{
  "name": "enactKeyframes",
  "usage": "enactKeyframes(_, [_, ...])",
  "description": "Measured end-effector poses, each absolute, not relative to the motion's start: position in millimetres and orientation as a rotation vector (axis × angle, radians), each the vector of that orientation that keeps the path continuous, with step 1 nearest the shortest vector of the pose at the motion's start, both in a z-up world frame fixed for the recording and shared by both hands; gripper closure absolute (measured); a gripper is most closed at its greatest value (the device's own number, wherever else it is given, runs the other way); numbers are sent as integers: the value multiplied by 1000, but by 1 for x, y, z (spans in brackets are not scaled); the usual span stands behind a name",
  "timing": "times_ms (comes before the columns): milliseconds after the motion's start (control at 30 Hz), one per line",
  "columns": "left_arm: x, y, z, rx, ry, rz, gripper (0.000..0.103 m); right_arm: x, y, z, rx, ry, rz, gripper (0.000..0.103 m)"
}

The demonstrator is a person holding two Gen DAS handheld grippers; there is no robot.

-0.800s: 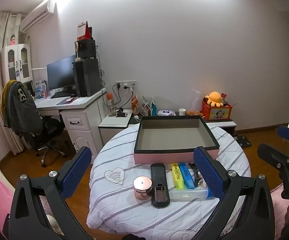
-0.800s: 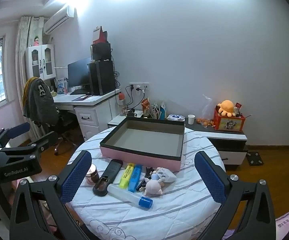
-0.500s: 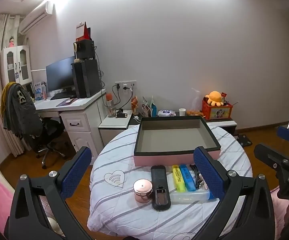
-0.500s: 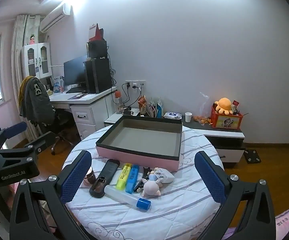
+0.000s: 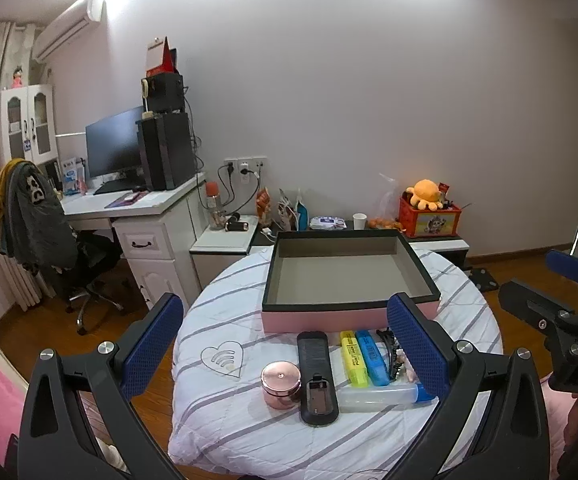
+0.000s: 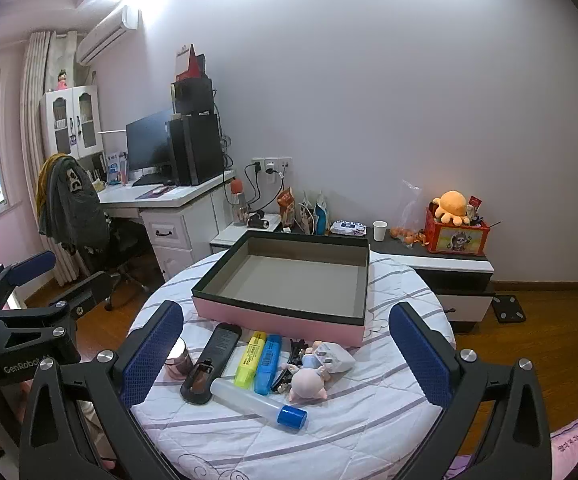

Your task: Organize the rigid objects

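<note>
An empty pink box with a black rim (image 5: 349,316) (image 6: 281,322) sits on the round table (image 5: 217,412) (image 6: 389,432). In front of it lie a black remote (image 5: 316,376) (image 6: 213,360), a rose-gold round tin (image 5: 281,378) (image 6: 177,360), yellow (image 5: 353,356) (image 6: 251,358) and blue (image 5: 372,356) (image 6: 268,364) highlighters, a clear tube with a blue cap (image 5: 381,392) (image 6: 259,402), a black clip, a small figurine (image 6: 307,384) and a white adapter (image 6: 335,356). My left gripper (image 5: 289,350) and right gripper (image 6: 285,354) both hover open before the table, holding nothing.
A white desk with a monitor (image 5: 115,152), a chair draped with a jacket (image 5: 33,216) and a low cabinet with a red toy box (image 6: 457,236) stand behind the table. Wooden floor lies around it. Each gripper shows at the edge of the other's view.
Both grippers have drifted slightly; the table and box sit a little lower and nearer in the views. The objects have not moved.
</note>
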State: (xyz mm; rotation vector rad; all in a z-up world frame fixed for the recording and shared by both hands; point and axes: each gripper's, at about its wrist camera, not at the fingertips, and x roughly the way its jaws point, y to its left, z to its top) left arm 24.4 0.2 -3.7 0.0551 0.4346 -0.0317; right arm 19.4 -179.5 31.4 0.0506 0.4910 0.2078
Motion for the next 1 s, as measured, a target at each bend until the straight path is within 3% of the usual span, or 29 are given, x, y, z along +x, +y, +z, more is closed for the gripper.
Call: enactKeyframes(1000, [71, -39, -1, 83, 458, -98, 0, 61, -205, 38, 83, 507, 178, 0])
